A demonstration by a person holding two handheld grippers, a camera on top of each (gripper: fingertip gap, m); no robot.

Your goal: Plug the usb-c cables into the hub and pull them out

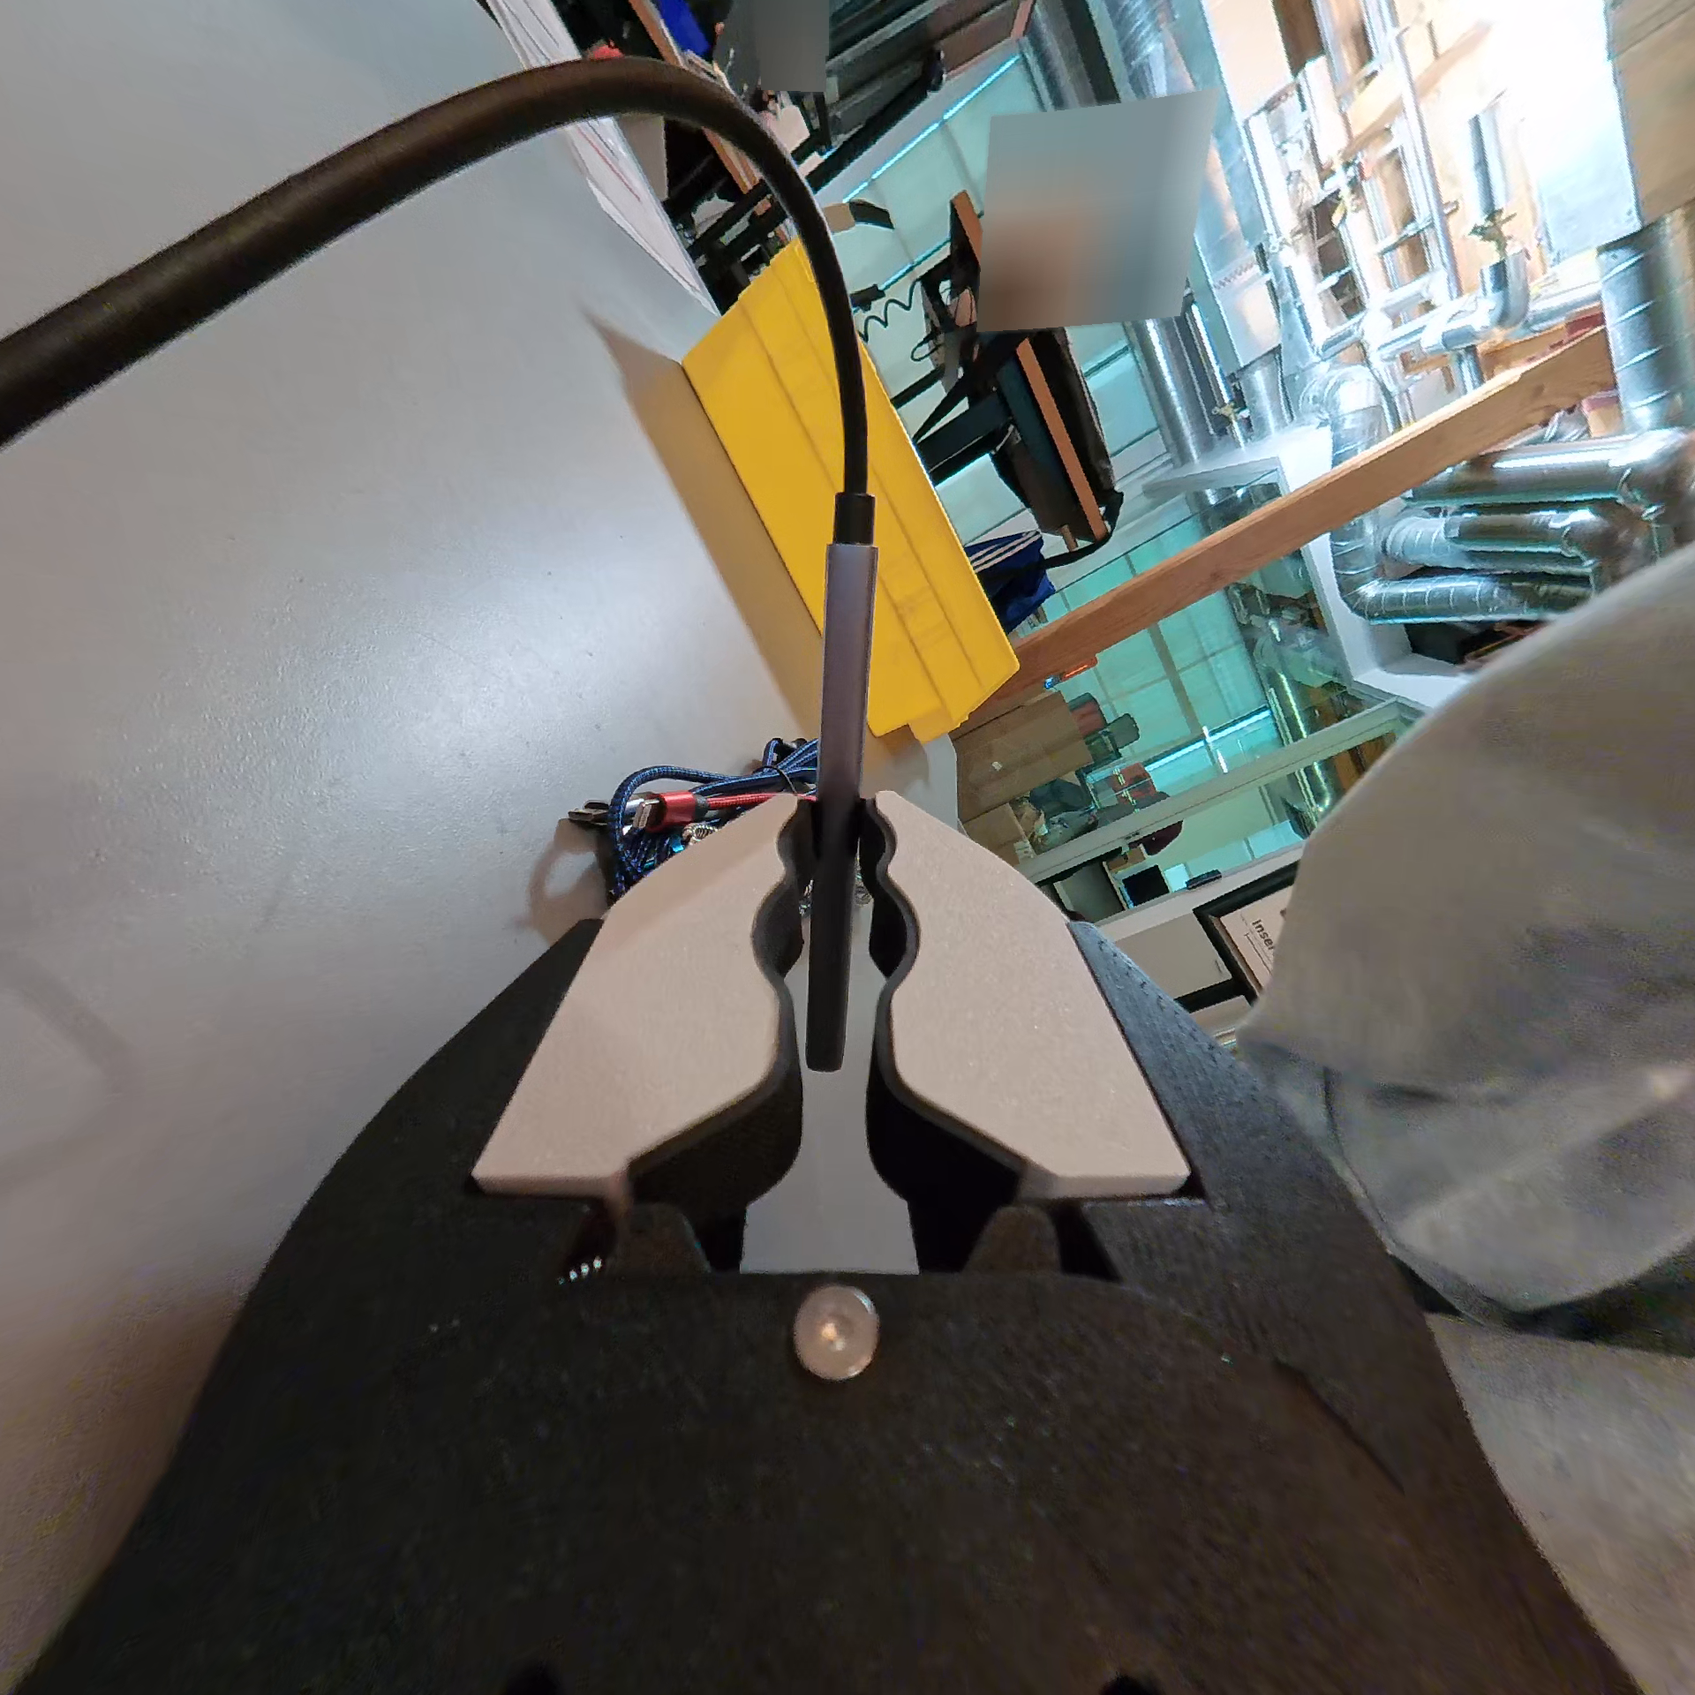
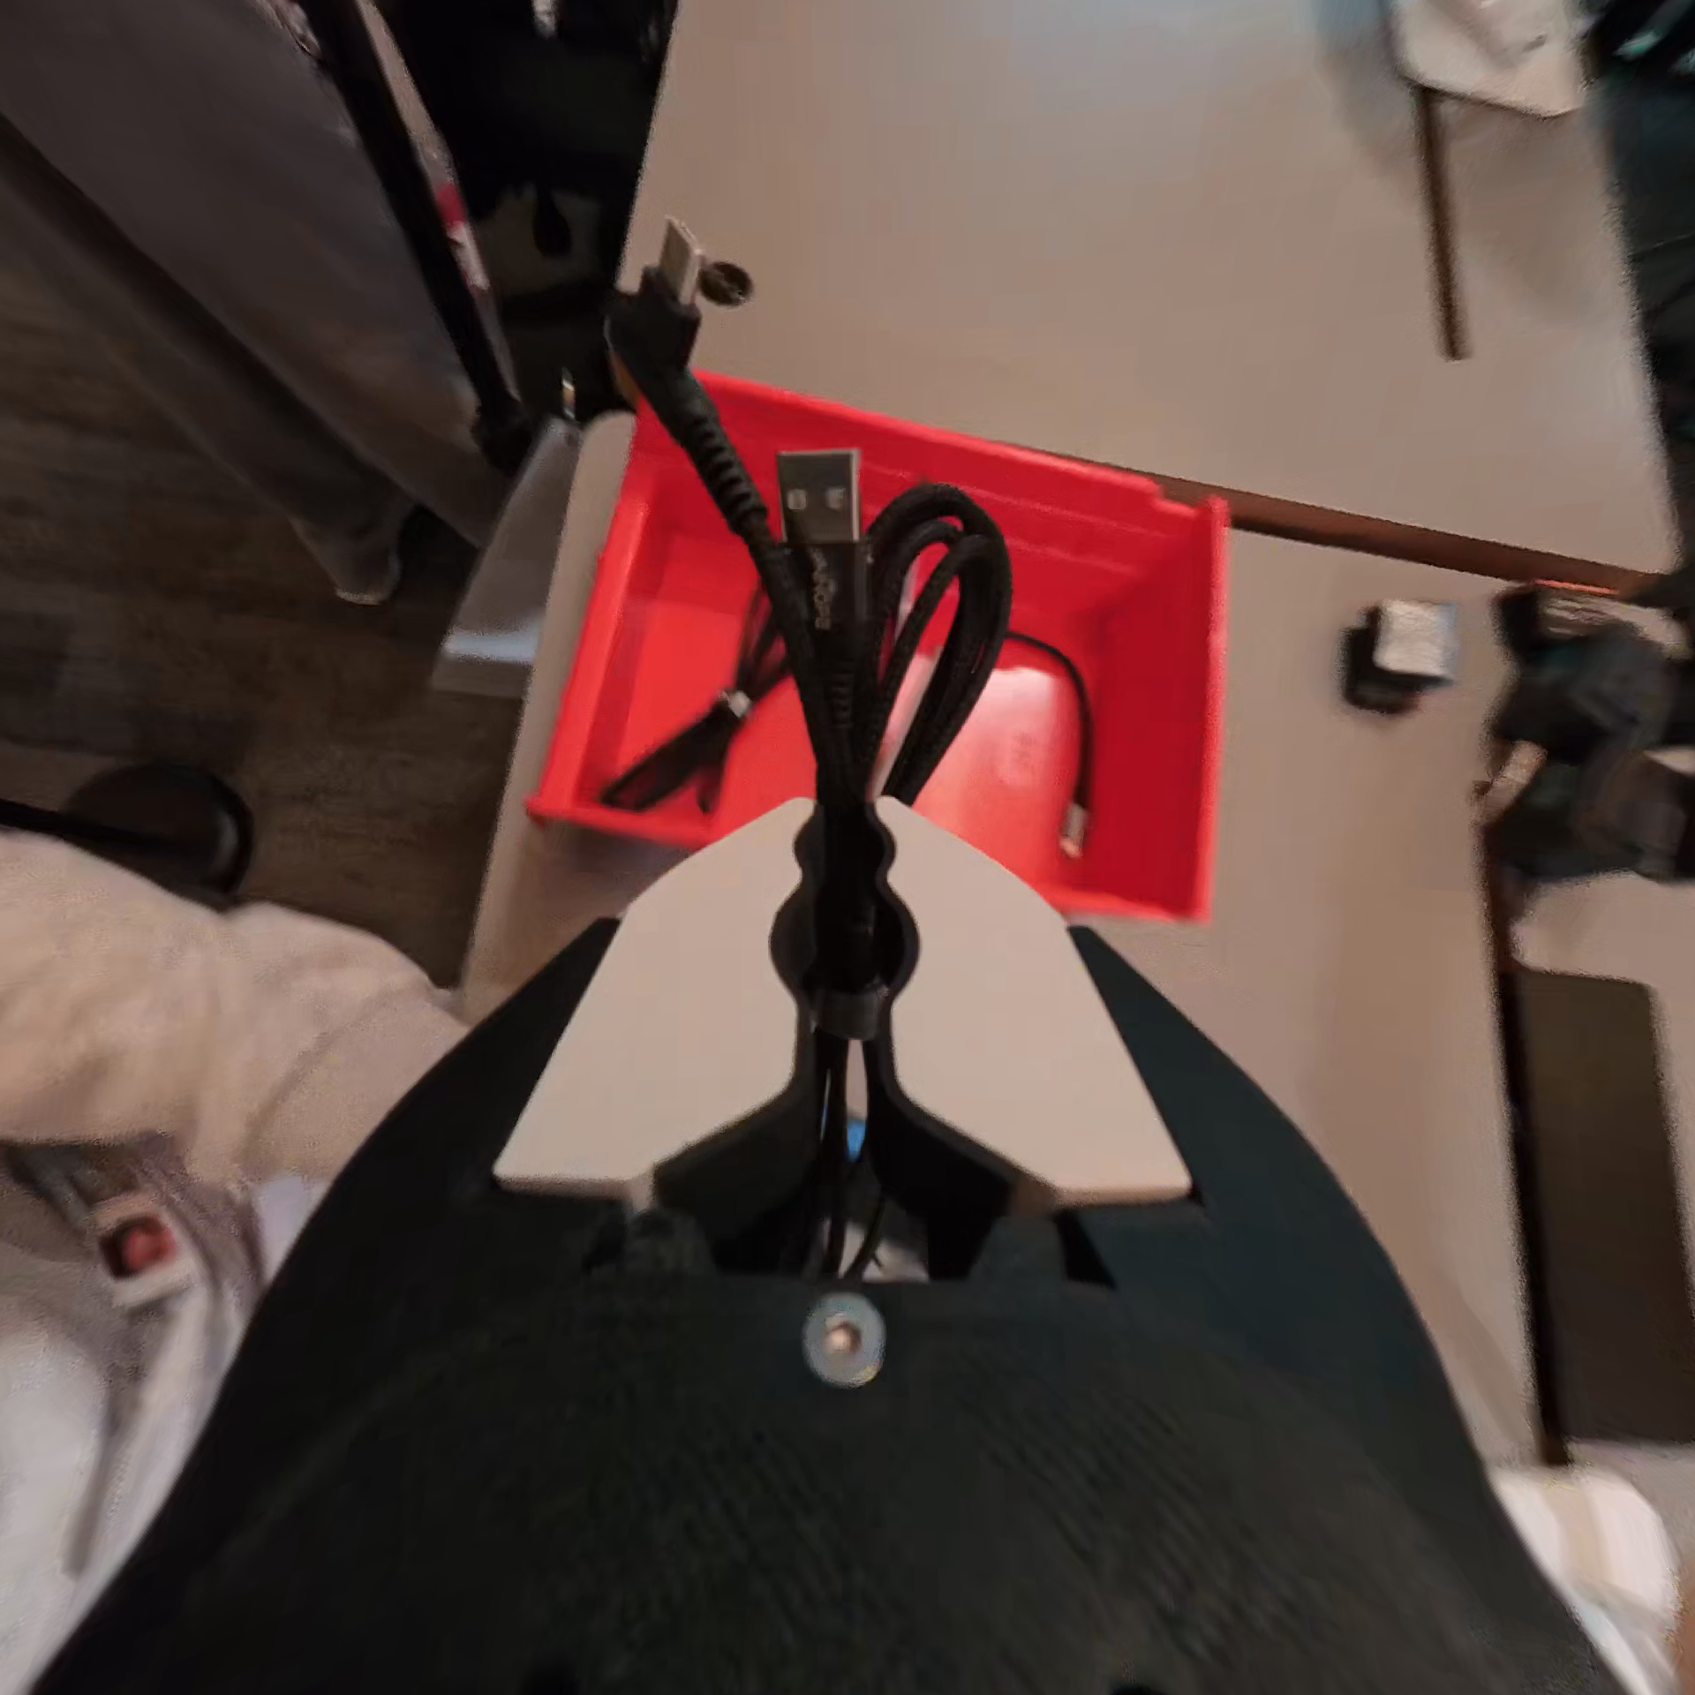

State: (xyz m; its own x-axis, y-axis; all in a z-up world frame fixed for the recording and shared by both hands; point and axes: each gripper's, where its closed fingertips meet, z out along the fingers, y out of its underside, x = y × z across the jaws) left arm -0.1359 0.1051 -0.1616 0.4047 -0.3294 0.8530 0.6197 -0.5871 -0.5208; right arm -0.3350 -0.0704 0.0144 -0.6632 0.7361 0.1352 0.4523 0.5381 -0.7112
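Note:
In the left wrist view my left gripper [image 1: 836, 812] is shut on the slim grey hub [image 1: 846, 697], held edge-on above the grey table; its thick black lead [image 1: 275, 229] arcs up and away to the left. In the right wrist view my right gripper [image 2: 846, 812] is shut on a bundled black braided cable [image 2: 848, 697]. Its USB-C plug [image 2: 679, 257] sticks up at the upper left and its USB-A plug [image 2: 819, 495] stands in the middle. The bundle hangs over a red bin [image 2: 1165, 715].
A yellow bin [image 1: 780, 440] stands on the table beyond the hub. A pile of blue and red braided cables [image 1: 697, 807] lies just past my left fingers. The red bin holds more black cables [image 2: 706, 743]. A person's sleeve [image 1: 1486, 963] is at the right. The table edge [image 2: 541, 569] drops to the floor on the left. My hands' fingertips stand some 30 cm from each other.

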